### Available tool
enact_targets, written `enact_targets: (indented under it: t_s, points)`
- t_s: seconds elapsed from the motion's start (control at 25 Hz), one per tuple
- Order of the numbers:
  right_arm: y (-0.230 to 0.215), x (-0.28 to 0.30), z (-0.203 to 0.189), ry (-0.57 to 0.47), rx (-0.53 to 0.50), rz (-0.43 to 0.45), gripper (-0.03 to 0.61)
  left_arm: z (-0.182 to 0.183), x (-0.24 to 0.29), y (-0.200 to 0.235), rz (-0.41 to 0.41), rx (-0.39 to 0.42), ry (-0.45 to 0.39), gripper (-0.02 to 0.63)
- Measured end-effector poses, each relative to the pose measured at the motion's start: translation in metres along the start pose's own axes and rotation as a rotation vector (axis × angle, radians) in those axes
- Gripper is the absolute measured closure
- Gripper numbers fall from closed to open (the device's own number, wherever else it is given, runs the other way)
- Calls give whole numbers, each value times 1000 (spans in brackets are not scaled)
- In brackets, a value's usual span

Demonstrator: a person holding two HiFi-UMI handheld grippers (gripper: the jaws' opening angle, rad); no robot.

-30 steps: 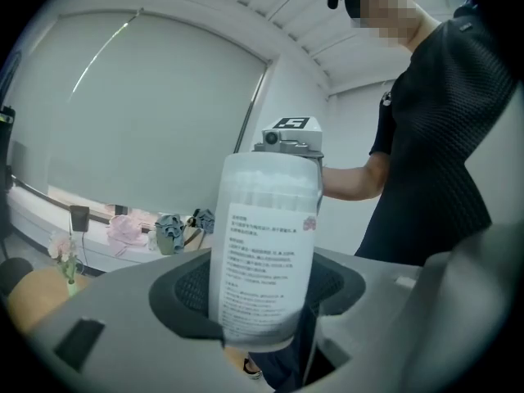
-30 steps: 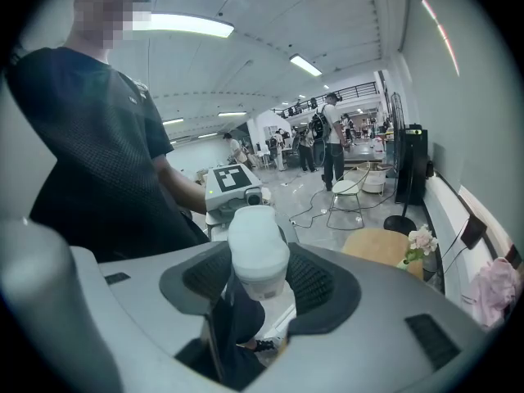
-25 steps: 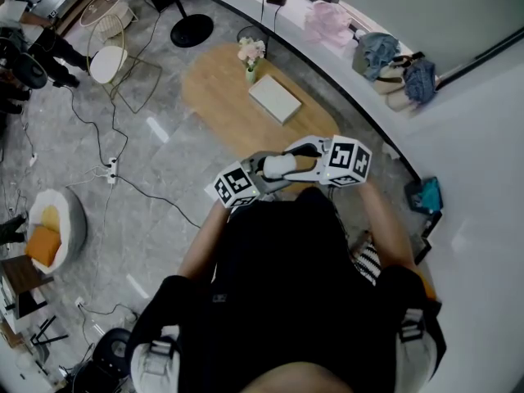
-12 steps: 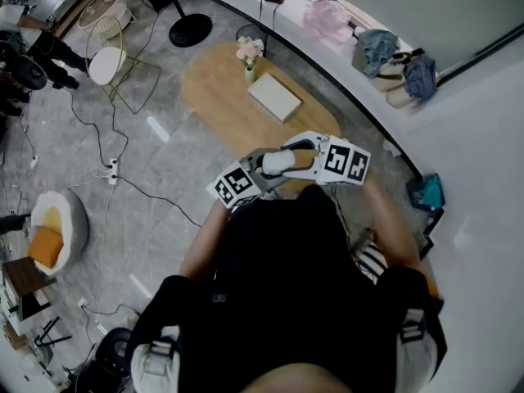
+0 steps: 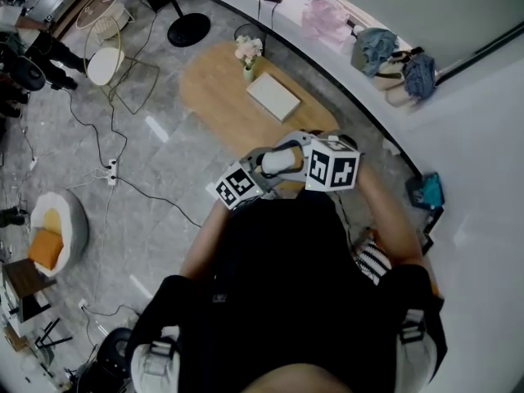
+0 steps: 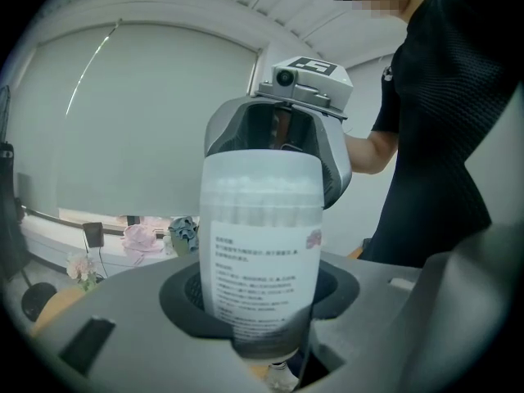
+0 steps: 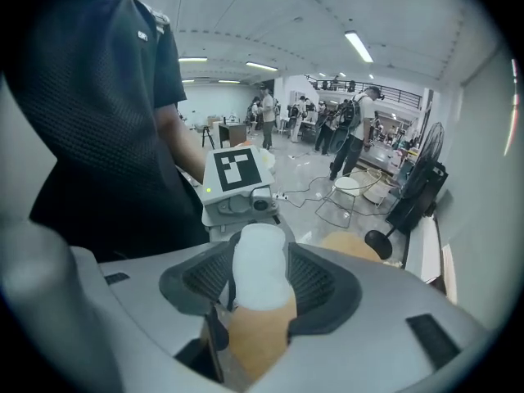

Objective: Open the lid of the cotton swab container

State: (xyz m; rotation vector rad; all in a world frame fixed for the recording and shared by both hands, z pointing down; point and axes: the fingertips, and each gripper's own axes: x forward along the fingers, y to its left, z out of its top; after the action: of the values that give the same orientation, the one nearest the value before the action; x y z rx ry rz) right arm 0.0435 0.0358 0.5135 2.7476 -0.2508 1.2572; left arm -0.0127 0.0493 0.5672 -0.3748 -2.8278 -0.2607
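Note:
The cotton swab container (image 6: 260, 244) is a translucent cylinder with a printed label, held in the air in front of the person's body. My left gripper (image 6: 260, 318) is shut on its lower body, and its jaws have just been closing with the container between them. My right gripper (image 7: 260, 289) has both pads against the white lid end (image 7: 259, 260), which is shut on the container. In the head view the container (image 5: 278, 160) lies between the left gripper (image 5: 264, 170) and the right gripper (image 5: 292, 150). Its far end is hidden inside the right jaws.
Below the hands stands an oval wooden table (image 5: 217, 97) with a flower vase (image 5: 250, 56) and a flat white box (image 5: 275, 97). Cables cross the grey floor (image 5: 115, 170). Clothes lie on a ledge (image 5: 327, 21), with a white wall at the right.
The right gripper has rolled about its own line and its marker cube has shifted slightly left in the head view. The left gripper and the container have stayed in place.

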Motion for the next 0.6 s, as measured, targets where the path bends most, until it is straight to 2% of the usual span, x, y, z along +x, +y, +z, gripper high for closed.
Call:
enact_targets:
  t_s: [0.12, 0.32, 0.6]
  points:
    - [-2, 3, 2, 21, -25, 6, 391, -1, 0, 2, 6, 11, 5, 414]
    - [-3, 3, 3, 44, -27, 29, 393, 2, 0, 3, 3, 6, 4, 414]
    - [-4, 4, 3, 48, 24, 86, 397, 5, 2, 2, -11, 1, -11, 416]
